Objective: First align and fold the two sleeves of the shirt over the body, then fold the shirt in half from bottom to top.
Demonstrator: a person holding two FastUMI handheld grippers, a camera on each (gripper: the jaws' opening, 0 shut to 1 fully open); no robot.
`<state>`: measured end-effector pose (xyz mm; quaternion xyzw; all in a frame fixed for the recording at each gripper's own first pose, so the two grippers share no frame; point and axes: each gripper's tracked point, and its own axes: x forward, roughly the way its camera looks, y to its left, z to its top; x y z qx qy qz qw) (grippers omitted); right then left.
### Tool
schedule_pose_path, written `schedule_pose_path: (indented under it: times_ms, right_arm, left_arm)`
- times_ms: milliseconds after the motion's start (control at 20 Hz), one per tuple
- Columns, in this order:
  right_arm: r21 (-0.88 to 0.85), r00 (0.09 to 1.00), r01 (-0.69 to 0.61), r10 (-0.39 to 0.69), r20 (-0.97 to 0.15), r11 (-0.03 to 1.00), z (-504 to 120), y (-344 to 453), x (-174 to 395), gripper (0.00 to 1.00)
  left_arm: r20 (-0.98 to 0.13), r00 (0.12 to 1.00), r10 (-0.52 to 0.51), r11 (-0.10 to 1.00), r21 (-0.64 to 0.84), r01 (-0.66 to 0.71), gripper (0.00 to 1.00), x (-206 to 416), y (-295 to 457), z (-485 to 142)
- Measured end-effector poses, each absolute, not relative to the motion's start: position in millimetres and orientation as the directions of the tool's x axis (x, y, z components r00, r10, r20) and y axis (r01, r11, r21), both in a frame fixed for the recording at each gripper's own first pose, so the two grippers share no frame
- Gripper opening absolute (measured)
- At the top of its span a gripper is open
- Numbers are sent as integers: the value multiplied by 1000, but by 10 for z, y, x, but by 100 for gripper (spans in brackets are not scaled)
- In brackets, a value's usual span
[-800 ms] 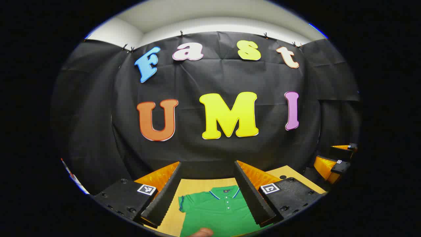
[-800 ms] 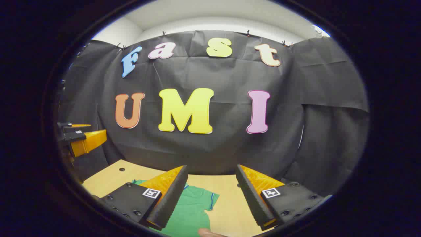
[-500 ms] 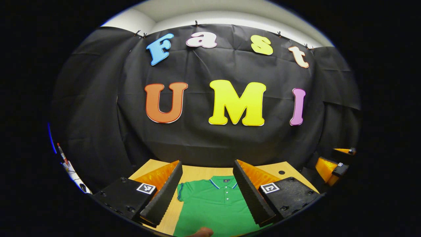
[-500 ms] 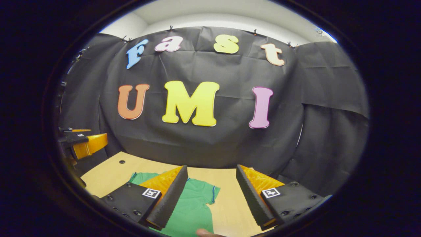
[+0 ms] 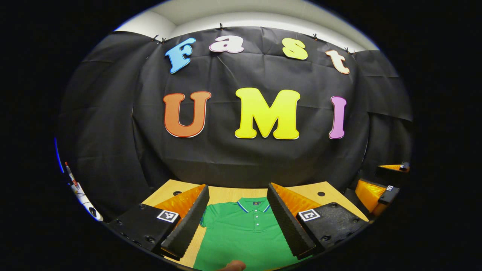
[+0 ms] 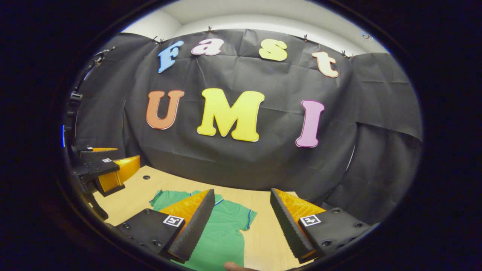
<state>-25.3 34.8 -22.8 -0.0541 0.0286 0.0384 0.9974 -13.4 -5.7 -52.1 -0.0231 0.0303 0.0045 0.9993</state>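
Green shirt (image 5: 241,235) lying flat, collar far, on wood table (image 6: 128,195). L gripper (image 5: 238,218) and R gripper (image 6: 241,222) hovering, both spread wide, gripping nothing. Sleeves (image 6: 246,218) looking unfolded; advise pinching each cuff edge only, w/o dragging body.

My table (image 5: 226,194) with the shirt on it

The green shirt (image 5: 244,233) lies flat on my wooden table, collar toward the far edge, sleeves spread.

Both cams tilted down; more shirt (image 5: 241,233) visible.
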Motion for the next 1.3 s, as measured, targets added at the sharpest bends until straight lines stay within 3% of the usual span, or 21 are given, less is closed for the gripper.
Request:
schedule_pose_path:
  times_ms: [750, 1300]
  right_arm:
    - [-72, 993, -76, 69, -94, 995, -340, 182, -114, 94]
    - [-68, 960, -45, 25, -278, 997, -1172, 91, 826, 96]
  left_arm:
    - [-69, 997, -14, 1000, -17, 13, 99, -147, -238, -562]
    - [-77, 997, -18, 1000, -9, 17, 99, 54, -169, -730]
